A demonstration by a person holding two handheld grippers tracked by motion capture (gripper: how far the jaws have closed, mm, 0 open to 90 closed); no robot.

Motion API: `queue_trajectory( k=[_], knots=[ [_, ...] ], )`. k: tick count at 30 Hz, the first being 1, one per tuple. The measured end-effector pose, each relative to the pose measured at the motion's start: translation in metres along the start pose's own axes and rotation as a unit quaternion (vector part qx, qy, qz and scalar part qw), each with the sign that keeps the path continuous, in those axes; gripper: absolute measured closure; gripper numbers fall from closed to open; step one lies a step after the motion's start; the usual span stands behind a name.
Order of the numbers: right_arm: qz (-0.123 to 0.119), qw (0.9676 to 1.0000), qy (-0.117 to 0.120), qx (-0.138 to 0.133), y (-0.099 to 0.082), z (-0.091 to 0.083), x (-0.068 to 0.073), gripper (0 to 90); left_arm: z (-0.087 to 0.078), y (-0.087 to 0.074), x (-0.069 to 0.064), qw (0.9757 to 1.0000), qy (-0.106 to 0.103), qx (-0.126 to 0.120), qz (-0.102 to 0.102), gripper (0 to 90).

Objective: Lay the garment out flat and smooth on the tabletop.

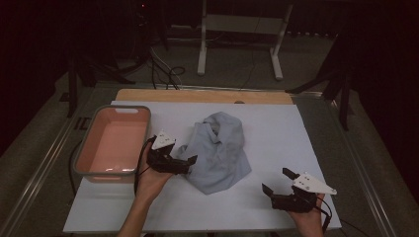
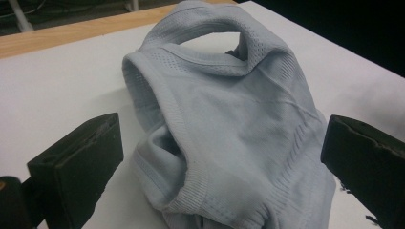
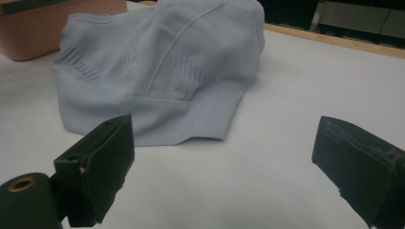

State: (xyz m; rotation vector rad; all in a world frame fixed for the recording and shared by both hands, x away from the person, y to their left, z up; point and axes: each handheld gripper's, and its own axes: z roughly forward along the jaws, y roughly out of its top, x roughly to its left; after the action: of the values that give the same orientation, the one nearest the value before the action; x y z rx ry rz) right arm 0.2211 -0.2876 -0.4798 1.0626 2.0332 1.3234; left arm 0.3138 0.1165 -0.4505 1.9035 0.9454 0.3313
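A dim room; a white bench (image 1: 276, 123) carries a crumpled grey garment (image 1: 220, 150) at its centre and a pink tub (image 1: 112, 140) to the left. Left gripper (image 1: 184, 163): jaws open, at the garment's left edge, straddling a ribbed hem without closing on it. Right gripper (image 1: 277, 181): jaws open, well apart from the cloth, above bare bench. Step in hand, as judged: approach before the first grasp. The next move probably calls for the left jaws to close on the hem, and the right gripper to advance to the near edge. The left gripper view shows the garment's (image 2: 229, 124) mesh neck opening; the right gripper view shows the garment's (image 3: 157, 71) flat lower hem and the tub (image 3: 62, 28) behind.
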Motion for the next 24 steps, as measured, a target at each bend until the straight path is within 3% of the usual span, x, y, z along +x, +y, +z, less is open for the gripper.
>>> queue_trajectory(
  k=[11,19,24],
  knots=[
    [0.017,0.9998,-0.007,0.003,0.014,0.011,-0.007,7.3,-0.001,0.002,-0.003,1.0,-0.003,-0.002,0.008,2.1],
    [0.004,0.9999,-0.014,0.005,0.042,0.036,-0.009,7.8,-0.006,0.001,-0.003,0.9999,0.001,-0.005,0.009,2.8],
    [0.003,0.9998,-0.016,0.01,0.047,0.047,-0.009,8.0,-0.009,0.001,0.0,0.9999,0.002,-0.008,0.007,3.0]
  ],
)
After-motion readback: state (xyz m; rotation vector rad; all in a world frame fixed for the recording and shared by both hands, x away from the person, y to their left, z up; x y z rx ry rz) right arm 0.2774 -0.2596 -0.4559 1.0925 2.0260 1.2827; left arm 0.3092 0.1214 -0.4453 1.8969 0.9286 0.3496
